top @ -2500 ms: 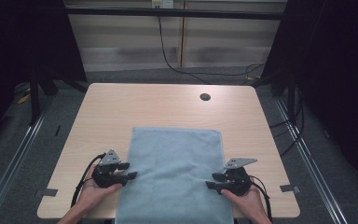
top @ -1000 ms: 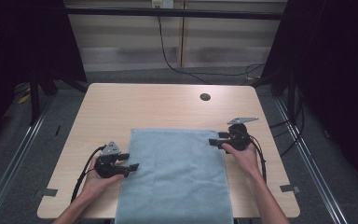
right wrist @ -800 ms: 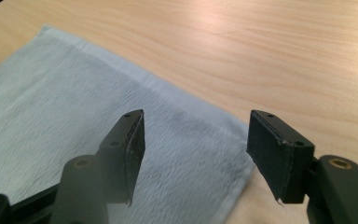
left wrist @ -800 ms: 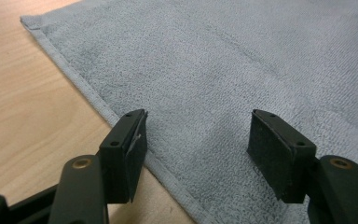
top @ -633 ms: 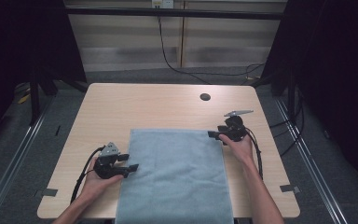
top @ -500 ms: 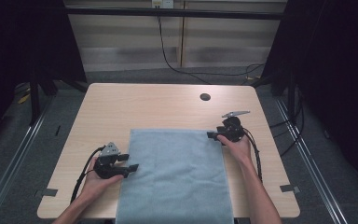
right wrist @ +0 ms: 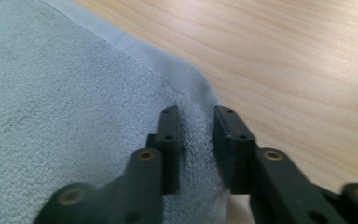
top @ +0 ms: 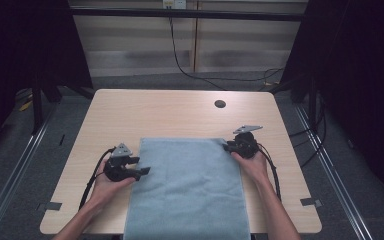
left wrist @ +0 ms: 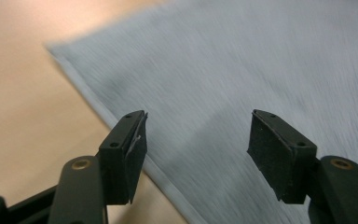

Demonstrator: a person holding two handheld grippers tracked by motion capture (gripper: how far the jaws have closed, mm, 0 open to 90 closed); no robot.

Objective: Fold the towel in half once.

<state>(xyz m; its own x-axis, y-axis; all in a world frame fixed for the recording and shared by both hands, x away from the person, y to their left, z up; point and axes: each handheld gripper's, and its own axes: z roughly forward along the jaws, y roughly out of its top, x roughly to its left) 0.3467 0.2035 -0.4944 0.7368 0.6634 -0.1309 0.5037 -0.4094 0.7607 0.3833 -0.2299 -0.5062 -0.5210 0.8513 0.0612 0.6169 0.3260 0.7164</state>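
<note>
On the wooden table [top: 180, 112], the right gripper [right wrist: 196, 140] pinches the blue towel's [top: 190, 185] far corner while the left gripper [left wrist: 196, 149] hovers wide apart over its left edge.

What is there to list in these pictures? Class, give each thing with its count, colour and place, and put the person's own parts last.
light wooden table: one, pale wood, centre of the high view.
pale blue terry towel: one, spread flat on the table's near half, hanging over the near edge.
round dark hole: one, in the tabletop's far right.
left gripper: one, black, jaws open over the towel's left edge.
right gripper: one, black, jaws pinching the towel's far right corner.
</note>
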